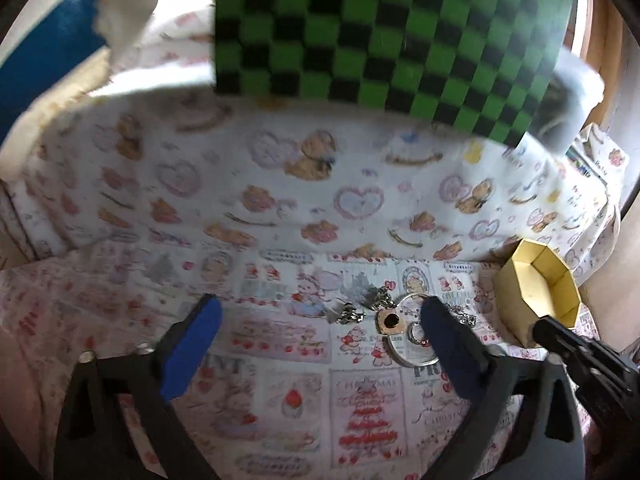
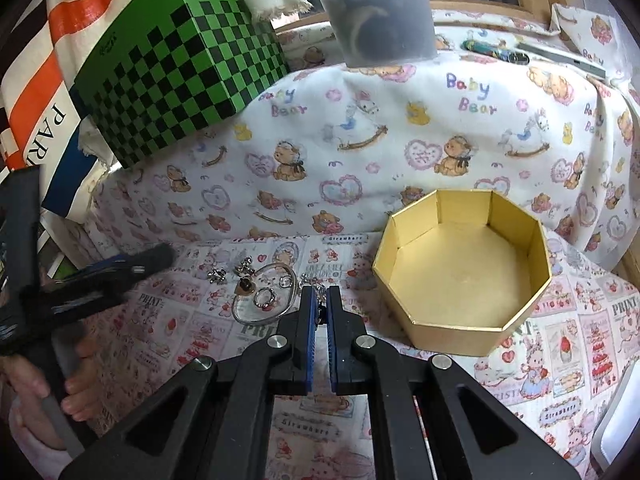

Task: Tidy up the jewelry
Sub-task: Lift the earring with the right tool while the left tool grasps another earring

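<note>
Several small jewelry pieces lie on the patterned cloth: a clear bangle (image 2: 265, 294) with a ring (image 2: 264, 297) inside it, a brown-gold stud (image 2: 245, 287), silver earrings (image 2: 217, 276) and a silver chain (image 2: 318, 288). The open gold octagonal box (image 2: 462, 268) stands empty to their right; it also shows in the left wrist view (image 1: 538, 288). My right gripper (image 2: 320, 294) is nearly shut with the chain between its fingertips. My left gripper (image 1: 320, 312) is open above the cloth, its right finger over the bangle (image 1: 404, 336) and earrings (image 1: 350, 314).
A green-and-black checkered box (image 2: 176, 64) sits on the raised bear-print blanket (image 2: 400, 140) behind. A grey translucent container (image 2: 384, 12) stands at the back. A striped bag (image 2: 40, 92) is at the left. A hand holds the left gripper (image 2: 120, 268).
</note>
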`<state>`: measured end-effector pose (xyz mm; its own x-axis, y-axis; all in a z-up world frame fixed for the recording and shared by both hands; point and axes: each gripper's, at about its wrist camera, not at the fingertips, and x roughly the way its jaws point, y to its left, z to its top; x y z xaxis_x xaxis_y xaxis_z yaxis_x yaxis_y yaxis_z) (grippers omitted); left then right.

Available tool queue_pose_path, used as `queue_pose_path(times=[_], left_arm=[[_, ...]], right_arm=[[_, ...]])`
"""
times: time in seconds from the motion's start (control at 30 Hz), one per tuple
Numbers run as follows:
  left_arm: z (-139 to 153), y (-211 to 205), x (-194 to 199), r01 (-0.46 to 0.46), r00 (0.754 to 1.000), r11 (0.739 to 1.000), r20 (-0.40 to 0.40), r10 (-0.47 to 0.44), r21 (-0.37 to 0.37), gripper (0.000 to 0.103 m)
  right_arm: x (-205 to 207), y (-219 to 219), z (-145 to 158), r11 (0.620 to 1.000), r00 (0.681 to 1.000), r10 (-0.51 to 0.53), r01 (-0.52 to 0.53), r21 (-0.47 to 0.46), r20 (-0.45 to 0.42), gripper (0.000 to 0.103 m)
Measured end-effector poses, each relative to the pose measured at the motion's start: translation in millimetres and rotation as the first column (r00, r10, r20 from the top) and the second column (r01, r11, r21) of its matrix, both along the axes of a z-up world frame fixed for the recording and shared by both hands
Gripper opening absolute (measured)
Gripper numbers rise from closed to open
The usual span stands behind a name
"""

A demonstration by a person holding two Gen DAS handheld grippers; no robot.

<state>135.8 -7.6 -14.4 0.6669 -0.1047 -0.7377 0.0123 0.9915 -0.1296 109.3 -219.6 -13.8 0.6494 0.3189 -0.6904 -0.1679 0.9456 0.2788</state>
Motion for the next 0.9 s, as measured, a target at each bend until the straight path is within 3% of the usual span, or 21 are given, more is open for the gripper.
queue_pose_path(times=[0.27,0.57,0.7,0.9], left_arm=[[-21.3,-11.4,24.5,0.025,0.997,1.000,-0.072,-0.025,0.008,0.061],[-39.7,-13.0,39.9,0.004,0.988,0.996,-0.152,-0.017,-0.086,0.013],[-42.7,-8.0,36.4,0.007,0.989,0.992,-0.147,-0.025,-0.123,0.012],[-16.3,-11.3,12.7,0.050,0.994,0.992,-0.089,-0.060,-0.113,0.011]], right_arm=[[-3.1,-15.8,11.6,0.999,1.000,-0.024,0.023,0.047,0.017,0.006],[-3.9,-27.5,19.7,0.996,0.998,-0.055,0.051,0.076,0.042,0.006],[-4.1,-33.4,20.0,0.994,0.997,-0.070,0.065,0.089,0.045,0.006],[-6.9,-45.6,24.1,0.987,0.993,-0.111,0.104,0.120,0.046,0.006]])
